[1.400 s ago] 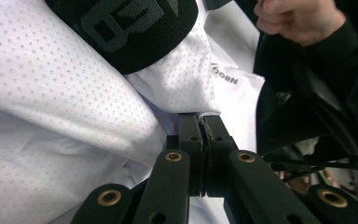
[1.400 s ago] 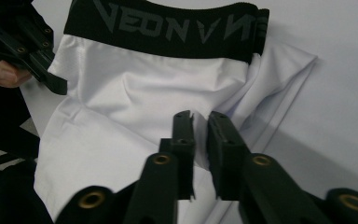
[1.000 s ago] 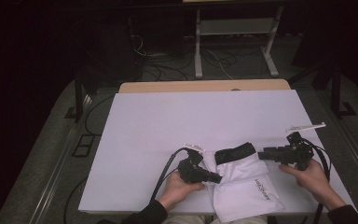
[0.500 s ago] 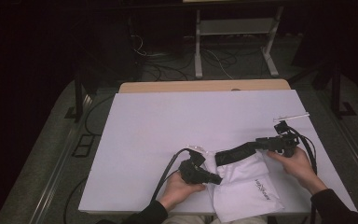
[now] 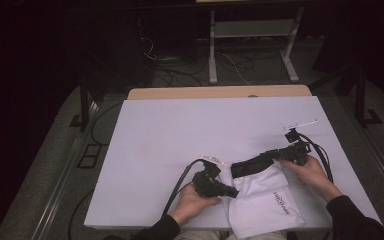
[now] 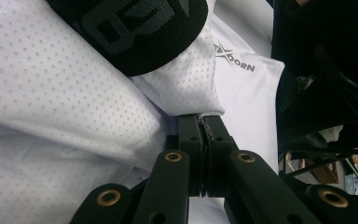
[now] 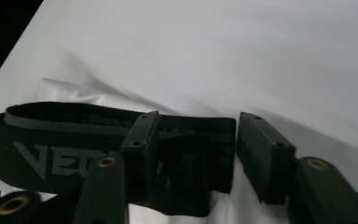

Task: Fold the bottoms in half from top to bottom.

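Left gripper (image 6: 201, 133) clamped tight on white shorts (image 6: 74, 93) fabric. Right gripper (image 7: 191, 149), at shorts' 2 o'clock, jaws half-spread, just been closing, black waistband (image 7: 65, 144) between them, ungripped.

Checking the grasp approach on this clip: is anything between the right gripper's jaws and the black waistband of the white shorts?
Nothing visible blocks it. The right gripper, whose jaws have just been closing, already straddles the end of the black waistband; bare table lies beyond. The left gripper pinches the white shorts farther along.
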`<state>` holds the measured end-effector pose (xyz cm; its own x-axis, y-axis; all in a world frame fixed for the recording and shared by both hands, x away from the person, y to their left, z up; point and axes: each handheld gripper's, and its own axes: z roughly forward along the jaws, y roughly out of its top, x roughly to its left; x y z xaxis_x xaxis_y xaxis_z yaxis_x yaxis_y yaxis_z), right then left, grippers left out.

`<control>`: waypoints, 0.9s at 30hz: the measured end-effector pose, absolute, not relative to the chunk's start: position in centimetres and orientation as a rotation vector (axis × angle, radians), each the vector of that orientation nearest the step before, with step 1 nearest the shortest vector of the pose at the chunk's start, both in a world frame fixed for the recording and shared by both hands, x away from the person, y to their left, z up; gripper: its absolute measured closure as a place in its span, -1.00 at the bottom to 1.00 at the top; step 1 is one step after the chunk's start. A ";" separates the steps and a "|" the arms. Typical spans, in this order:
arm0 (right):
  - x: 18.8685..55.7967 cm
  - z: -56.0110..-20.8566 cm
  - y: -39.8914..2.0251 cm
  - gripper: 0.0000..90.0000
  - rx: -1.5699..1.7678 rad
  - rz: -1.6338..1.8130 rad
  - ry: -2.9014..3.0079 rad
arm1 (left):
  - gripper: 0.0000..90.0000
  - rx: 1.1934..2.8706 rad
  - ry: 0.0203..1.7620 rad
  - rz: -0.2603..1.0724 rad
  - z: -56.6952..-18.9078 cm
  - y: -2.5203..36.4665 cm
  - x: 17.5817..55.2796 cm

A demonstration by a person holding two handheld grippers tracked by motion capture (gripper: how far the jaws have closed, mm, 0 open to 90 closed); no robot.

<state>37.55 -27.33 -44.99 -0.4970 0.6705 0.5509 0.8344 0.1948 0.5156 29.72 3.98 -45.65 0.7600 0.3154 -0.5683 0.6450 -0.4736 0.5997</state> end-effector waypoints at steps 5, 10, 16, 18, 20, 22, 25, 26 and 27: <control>37.6 -45.1 -27.2 0.39 -1.442 -1.192 -2.275 | 0.94 2.091 0.718 -0.485 -45.7 3.9 29.7; 37.5 -44.8 -27.3 0.66 -1.418 -1.227 -2.302 | 0.94 2.088 0.718 -0.483 -45.7 3.9 29.7; 37.1 -44.2 -27.0 0.75 -1.367 -1.287 -2.348 | 0.94 2.089 0.719 -0.476 -45.7 3.9 29.7; 37.0 -44.0 -27.1 0.77 -1.356 -1.302 -2.347 | 0.93 2.088 0.718 -0.474 -45.6 3.9 29.7; 36.9 -43.7 -27.2 0.79 -1.345 -1.316 -2.341 | 0.91 2.085 0.721 -0.456 -45.5 4.0 29.7; 36.7 -43.4 -27.3 0.80 -1.334 -1.335 -2.328 | 0.77 2.089 0.721 -0.421 -45.2 4.1 29.7; 36.5 -43.0 -27.4 0.81 -1.313 -1.353 -2.326 | 0.58 2.114 0.705 -0.333 -44.7 4.2 29.4; 36.4 -42.9 -27.4 0.81 -1.304 -1.356 -2.319 | 0.48 2.120 0.704 -0.299 -44.5 4.3 29.3; 36.4 -42.8 -27.5 0.81 -1.298 -1.362 -2.318 | 0.37 2.129 0.701 -0.259 -44.2 4.3 29.2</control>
